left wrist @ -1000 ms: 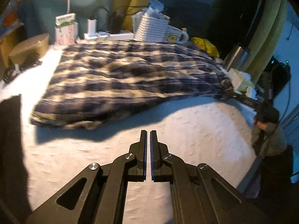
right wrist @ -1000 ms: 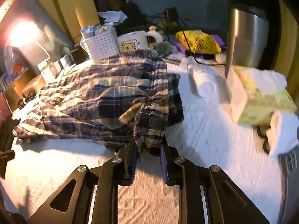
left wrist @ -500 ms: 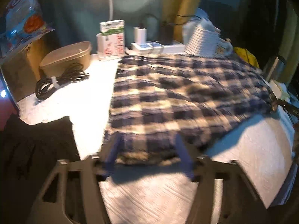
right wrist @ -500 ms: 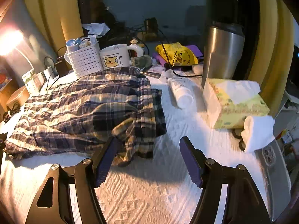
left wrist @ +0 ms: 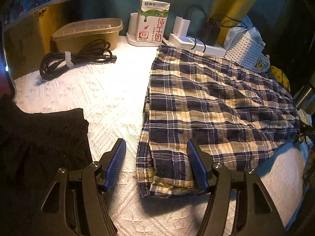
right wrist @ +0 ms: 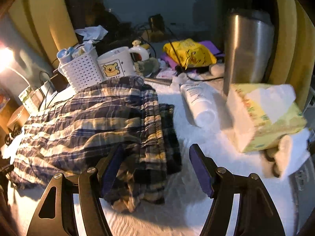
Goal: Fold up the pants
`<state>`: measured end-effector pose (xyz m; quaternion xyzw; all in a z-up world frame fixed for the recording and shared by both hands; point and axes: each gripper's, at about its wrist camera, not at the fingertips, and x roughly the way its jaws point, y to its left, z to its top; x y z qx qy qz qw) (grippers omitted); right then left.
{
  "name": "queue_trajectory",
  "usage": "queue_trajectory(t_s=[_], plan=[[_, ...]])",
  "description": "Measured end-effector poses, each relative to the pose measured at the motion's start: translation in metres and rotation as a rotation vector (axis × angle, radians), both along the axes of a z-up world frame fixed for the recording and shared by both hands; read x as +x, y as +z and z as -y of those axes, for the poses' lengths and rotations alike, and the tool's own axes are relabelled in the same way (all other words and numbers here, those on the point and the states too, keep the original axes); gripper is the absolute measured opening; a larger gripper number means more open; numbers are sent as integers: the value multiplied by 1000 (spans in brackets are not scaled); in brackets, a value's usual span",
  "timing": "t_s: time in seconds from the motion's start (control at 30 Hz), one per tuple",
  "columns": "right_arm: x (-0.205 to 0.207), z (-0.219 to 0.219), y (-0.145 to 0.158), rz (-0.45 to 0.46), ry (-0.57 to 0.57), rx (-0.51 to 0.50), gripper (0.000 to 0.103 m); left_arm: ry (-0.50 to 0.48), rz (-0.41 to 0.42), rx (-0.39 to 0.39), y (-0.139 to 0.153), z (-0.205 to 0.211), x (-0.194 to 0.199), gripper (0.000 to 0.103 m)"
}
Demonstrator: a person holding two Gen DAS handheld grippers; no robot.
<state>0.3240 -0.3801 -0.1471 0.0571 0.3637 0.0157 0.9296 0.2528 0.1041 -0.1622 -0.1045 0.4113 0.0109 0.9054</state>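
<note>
The navy-and-cream plaid pants point(left wrist: 206, 106) lie spread on the white textured cover point(left wrist: 98, 90). My left gripper point(left wrist: 156, 159) stands open at the leg end, its blue pads point(left wrist: 118, 157) on either side of the hem corner without pressing it. In the right wrist view, the gathered waistband end of the pants point(right wrist: 149, 129) lies bunched and partly turned over. My right gripper point(right wrist: 156, 171) is open over that bunched corner. Its left finger sits against the cloth and its right finger is over bare cover.
A black garment point(left wrist: 39, 147) lies left of the left gripper. Behind are a coiled cable point(left wrist: 74, 59), a lidded container point(left wrist: 88, 31), a milk carton point(left wrist: 153, 19) and a power strip point(left wrist: 196, 43). By the waistband stand a white basket point(right wrist: 80, 70), mug point(right wrist: 114, 63), white bottle point(right wrist: 198, 102), tissue pack point(right wrist: 265, 114) and steel tumbler point(right wrist: 248, 47).
Both grippers went from shut to open. The right one let go of the waistband, which dropped onto the cover. The left one swung left along the pants to the hem corner.
</note>
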Motion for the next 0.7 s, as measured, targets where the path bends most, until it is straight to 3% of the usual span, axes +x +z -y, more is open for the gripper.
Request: queue_trajectory(t_s=[0.13, 0.17, 0.2, 0.23, 0.3, 0.33, 0.7], plan=[[10, -13, -15, -44, 38, -1, 70, -37, 27, 22, -2, 3, 3, 64], [10, -16, -16, -50, 51, -10, 53, -48, 38, 35, -3, 4, 3, 64], [10, -19, -16, -48, 62, -25, 44, -53, 44, 45, -3, 5, 6, 59], [10, -22, -15, -46, 76, -47, 36, -50, 47, 64, -3, 6, 7, 38], [7, -27, -14, -44, 92, -100, 31, -45, 36, 82, -2, 3, 10, 14], [5, -29, -13, -38, 99, -131, 30, -59, 26, 56, -1, 1, 11, 7], [-16, -6, 0, -41, 56, -249, 29, -140, -19, -34, 5, -2, -13, 6]])
